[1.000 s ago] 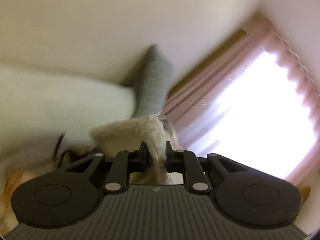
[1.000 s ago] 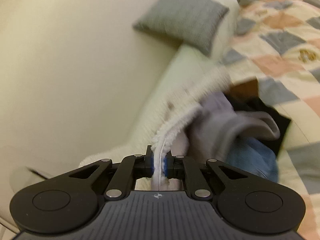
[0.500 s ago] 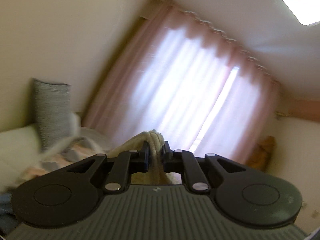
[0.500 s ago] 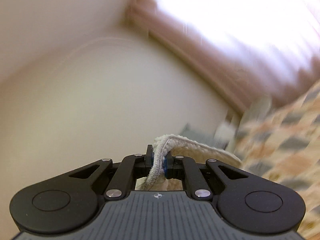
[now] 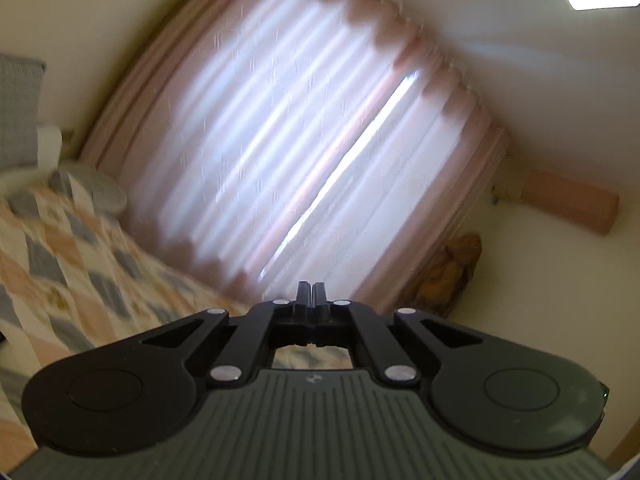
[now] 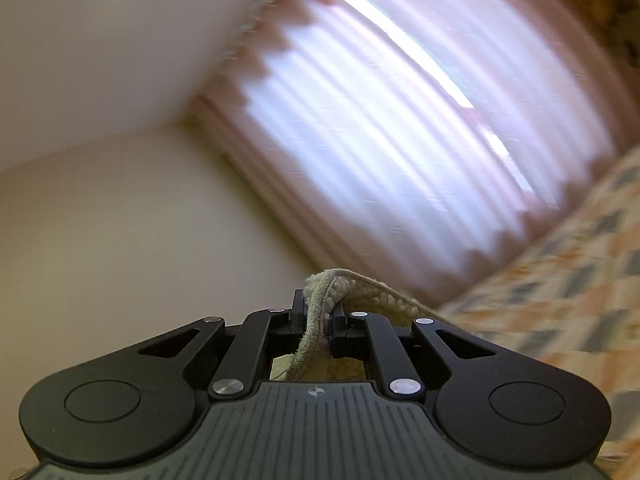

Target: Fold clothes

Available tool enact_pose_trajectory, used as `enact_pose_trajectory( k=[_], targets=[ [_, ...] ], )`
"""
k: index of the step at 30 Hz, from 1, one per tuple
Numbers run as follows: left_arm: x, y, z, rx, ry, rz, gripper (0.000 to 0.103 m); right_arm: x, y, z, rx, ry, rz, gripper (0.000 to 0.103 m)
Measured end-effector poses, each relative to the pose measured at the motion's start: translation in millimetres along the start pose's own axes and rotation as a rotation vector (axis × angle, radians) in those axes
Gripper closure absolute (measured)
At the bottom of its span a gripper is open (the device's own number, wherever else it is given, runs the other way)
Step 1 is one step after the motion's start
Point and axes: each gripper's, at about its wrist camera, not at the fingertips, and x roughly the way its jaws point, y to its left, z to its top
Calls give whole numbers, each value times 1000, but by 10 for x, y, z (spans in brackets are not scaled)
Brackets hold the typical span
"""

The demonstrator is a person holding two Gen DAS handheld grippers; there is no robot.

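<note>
The right gripper (image 6: 319, 316) is clamped on a thick rolled edge of a cream fleece garment (image 6: 360, 288), the cloth pinched between its pads and trailing off to the right and down under the gripper body, so most of it is out of view. The left gripper (image 5: 307, 294) has its jaws pressed together with nothing between them: it holds no cloth. Both views are smeared and tilted, aimed at the pink curtain (image 5: 304, 128) over a bright window, with the patchwork quilt (image 5: 60, 264) of the bed low in the left view and at the right edge of the right view. To my judgement the step in hand is lifting the garment to spread it, and with only one corner held it will hang in a bunch; doing it well likely means keeping the right grip firm, letting the cloth hang free, and having the empty gripper find a matching corner or hem before laying it down. The quilt looks broad and bare where visible, good room for spreading. A grey pillow (image 5: 18, 108) lies at the far left, a plain wall and the curtain lie beyond; nothing crowds the grippers.
</note>
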Motion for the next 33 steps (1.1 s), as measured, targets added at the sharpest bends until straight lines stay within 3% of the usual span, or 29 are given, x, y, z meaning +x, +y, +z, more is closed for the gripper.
enact_pose_trajectory(
  k=[5, 6, 7, 9, 13, 16, 18, 21, 23, 26, 29, 31, 33],
  targets=[
    [997, 104, -996, -77, 291, 69, 99, -39, -959, -96, 99, 96, -239, 94],
    [1114, 120, -1283, -77, 354, 65, 87, -108, -1100, -225, 107, 110, -274, 94],
    [1218, 196, -1598, -92, 410, 73, 65, -198, -1241, -363, 117, 120, -308, 94],
    [1377, 370, -2296, -158, 527, 104, 41, -503, -1517, -582, 156, 111, -377, 94],
    [1635, 980, -3769, -366, 803, 213, 44, -1345, -2091, -925, 290, 32, -537, 94],
    [1748, 980, -4615, -328, 943, 240, 44, -1827, -2428, -930, 338, -5, -658, 94],
    [1831, 752, -4965, -242, 1006, 197, 42, -2105, -2589, -864, 362, -19, -742, 94],
    [2142, 418, -5204, -99, 1054, 95, 36, -2480, -2775, -749, 375, -42, -829, 94],
    [2319, 280, -5360, -138, 1067, 39, 32, -2646, -2925, -660, 380, -41, -881, 94],
    [2586, 260, -5496, -339, 1038, 43, 24, -2892, -3167, -610, 390, -7, -936, 94],
    [2810, 122, -5498, -466, 973, 47, 20, -3026, -3370, -612, 417, 17, -960, 94],
    [2981, -30, -5565, -449, 965, 58, 9, -3151, -3518, -626, 447, 20, -955, 94],
    [3154, -153, -5686, -420, 988, 72, 7, -3212, -3647, -624, 462, 28, -946, 94]
  ],
)
